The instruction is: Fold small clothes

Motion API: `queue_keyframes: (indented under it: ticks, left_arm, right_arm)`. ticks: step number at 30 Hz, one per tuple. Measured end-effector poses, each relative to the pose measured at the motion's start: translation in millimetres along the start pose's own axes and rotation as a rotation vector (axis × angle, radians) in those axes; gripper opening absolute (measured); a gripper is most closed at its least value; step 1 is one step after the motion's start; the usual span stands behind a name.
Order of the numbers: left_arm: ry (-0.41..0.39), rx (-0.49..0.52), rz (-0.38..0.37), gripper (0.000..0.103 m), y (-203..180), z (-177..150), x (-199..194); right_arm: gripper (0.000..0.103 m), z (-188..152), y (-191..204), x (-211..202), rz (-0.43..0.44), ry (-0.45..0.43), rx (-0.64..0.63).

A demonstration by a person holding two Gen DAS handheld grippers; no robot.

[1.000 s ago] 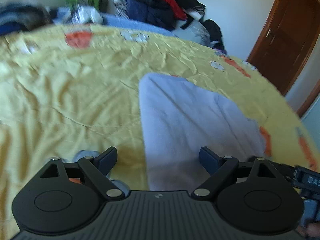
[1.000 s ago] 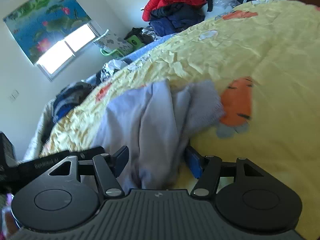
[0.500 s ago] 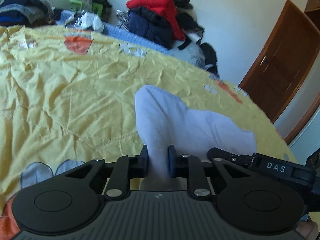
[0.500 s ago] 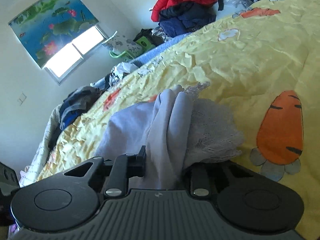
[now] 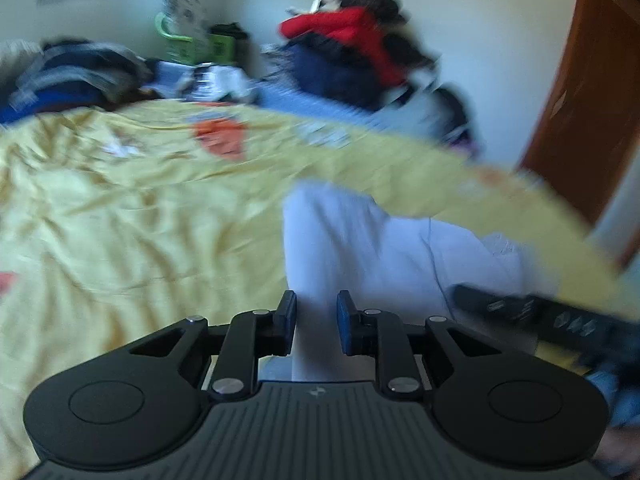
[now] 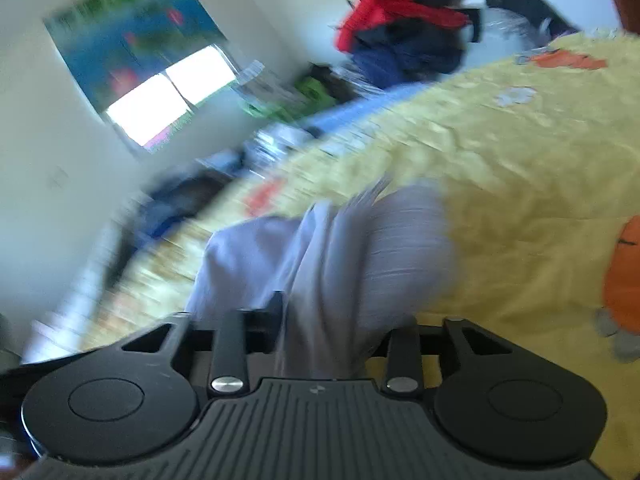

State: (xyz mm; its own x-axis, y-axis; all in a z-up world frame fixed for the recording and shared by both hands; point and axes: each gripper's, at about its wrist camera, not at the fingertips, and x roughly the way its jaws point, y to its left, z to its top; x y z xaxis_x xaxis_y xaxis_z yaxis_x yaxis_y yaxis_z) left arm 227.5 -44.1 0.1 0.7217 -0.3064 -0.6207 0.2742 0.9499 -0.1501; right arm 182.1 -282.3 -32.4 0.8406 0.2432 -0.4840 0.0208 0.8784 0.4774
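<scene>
A small pale lavender garment lies on the yellow bedspread. My left gripper is shut on its near edge, the cloth pinched between the blue pads. The right gripper's body shows at the right of the left wrist view. In the right wrist view my right gripper is shut on a bunched fold of the same garment, which hides its right finger. Both views are motion-blurred.
The bedspread has orange carrot prints. A pile of red and dark clothes stands at the far wall, more clothes at the far left. A brown door is at the right.
Both grippers closed on the garment's near edge a second ago and now hold it. Both cameras have tilted up and lifted, with the cloth rising off the bed.
</scene>
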Motion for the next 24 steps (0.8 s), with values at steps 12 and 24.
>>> queue_keyframes:
  ticks: [12, 24]
  left_arm:
    - [-0.062, 0.183, 0.150, 0.082, -19.7, -62.2, -34.7]
    - [-0.036, 0.042, 0.152, 0.082, -6.5, -69.2, -54.8]
  right_arm:
    - [0.046, -58.9, 44.7, -66.8, -0.032, -0.025, -0.397]
    - [0.073, -72.8, 46.1, -59.9, -0.270, 0.051, -0.358]
